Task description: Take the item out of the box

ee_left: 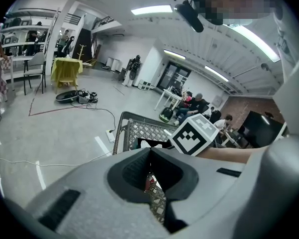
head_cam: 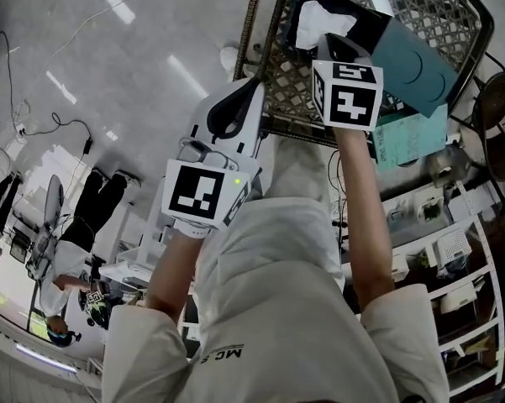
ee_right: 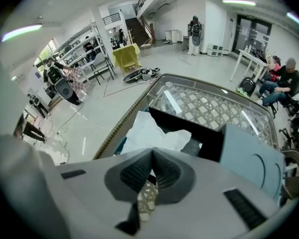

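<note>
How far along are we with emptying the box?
Done: the box sits open in the wire basket. In hand: nothing; the right gripper, by the box, and left gripper are shut, empty. Left: white paper is still inside, to be grasped and lifted out.

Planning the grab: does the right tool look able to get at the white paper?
Probably yes: the box is open, the white paper lies bare on top, nothing between it and the right tool, though its jaws are shut.

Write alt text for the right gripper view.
The right gripper, jaws shut and empty, points at an open box with crumpled white paper inside and a teal lid folded back. The box sits in a wire mesh basket, with pale floor beyond it.
</note>
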The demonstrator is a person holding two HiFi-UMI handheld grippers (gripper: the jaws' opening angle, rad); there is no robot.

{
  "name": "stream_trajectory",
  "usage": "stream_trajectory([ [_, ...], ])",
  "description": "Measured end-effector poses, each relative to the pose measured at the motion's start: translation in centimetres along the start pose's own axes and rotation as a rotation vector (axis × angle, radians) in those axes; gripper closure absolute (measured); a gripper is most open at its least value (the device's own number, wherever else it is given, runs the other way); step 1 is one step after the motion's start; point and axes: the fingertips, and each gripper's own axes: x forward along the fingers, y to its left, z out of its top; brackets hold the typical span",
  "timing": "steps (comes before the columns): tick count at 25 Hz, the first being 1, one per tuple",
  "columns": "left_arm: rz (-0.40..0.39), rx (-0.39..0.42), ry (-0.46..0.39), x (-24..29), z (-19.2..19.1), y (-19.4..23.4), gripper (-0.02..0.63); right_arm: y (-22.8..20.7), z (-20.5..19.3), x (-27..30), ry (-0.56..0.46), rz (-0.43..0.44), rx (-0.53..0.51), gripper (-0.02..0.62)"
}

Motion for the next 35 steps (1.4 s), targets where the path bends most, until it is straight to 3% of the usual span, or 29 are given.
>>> stream_trajectory([
  [23, -0.015, 0.094, -0.099, -4.7, 4.2, -5.8, 0.586, 0.5, 3.2, -14.1, -0.341, 0.022, -0.016, 0.580],
  [35, -0.024, 0.133, -0.189, -8.0, 8.0, -6.2, 0.586, 1.6, 5.9, -21.4, -0.498, 0.031, 0.024, 0.580],
])
